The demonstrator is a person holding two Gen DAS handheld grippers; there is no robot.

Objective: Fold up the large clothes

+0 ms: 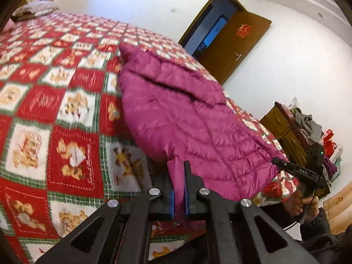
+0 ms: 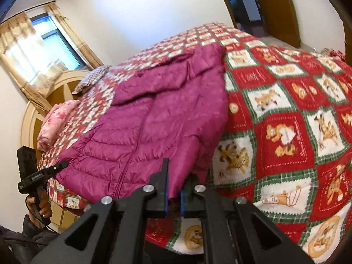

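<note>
Clamped between blue pads, the left claw [image 1: 180, 189] pinched one near corner of the magenta puffer jacket's [image 1: 176, 114] hem, while the right claw [image 2: 173, 194] gripped the other; both were closed tight on fabric. To fold well, I judged they should rise level together, keep the hem taut, and carry it evenly toward the collar. Quilted and glossy, the jacket lay spread on the red patchwork bedspread [image 1: 66, 101], near edge lifted, far end resting flat.
</note>
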